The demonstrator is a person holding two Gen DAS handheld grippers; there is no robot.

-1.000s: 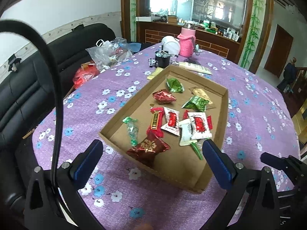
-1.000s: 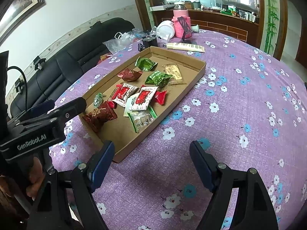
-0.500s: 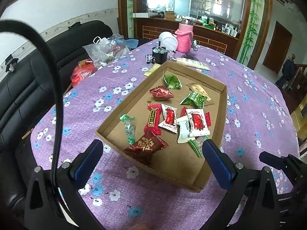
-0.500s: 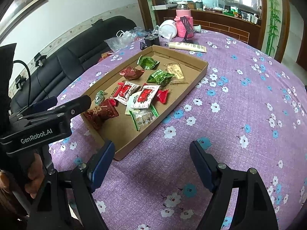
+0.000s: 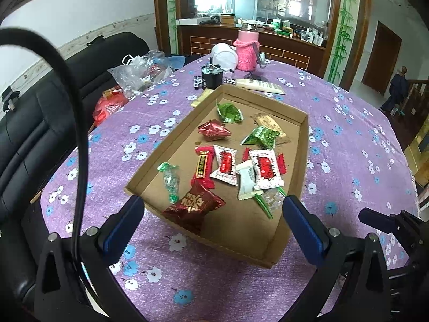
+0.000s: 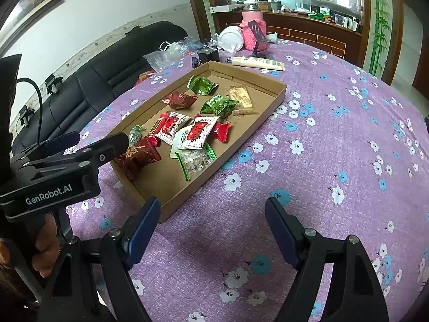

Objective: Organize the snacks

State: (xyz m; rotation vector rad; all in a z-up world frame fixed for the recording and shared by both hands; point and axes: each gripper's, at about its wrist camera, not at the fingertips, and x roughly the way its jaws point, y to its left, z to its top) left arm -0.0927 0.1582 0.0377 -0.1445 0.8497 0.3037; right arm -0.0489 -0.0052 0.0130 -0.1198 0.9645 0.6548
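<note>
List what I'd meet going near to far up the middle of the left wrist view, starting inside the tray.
dark red snack bag → white-and-red packet → red foil packet → green foil packet → black cup → pink knitted bottle

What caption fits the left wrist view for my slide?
Open left gripper hovers over a cardboard tray of wrapped snacks on a purple floral tablecloth.

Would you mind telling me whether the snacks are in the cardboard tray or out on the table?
In the cardboard tray. Every wrapped snack lies inside its walls; none sits on the purple cloth.
</note>
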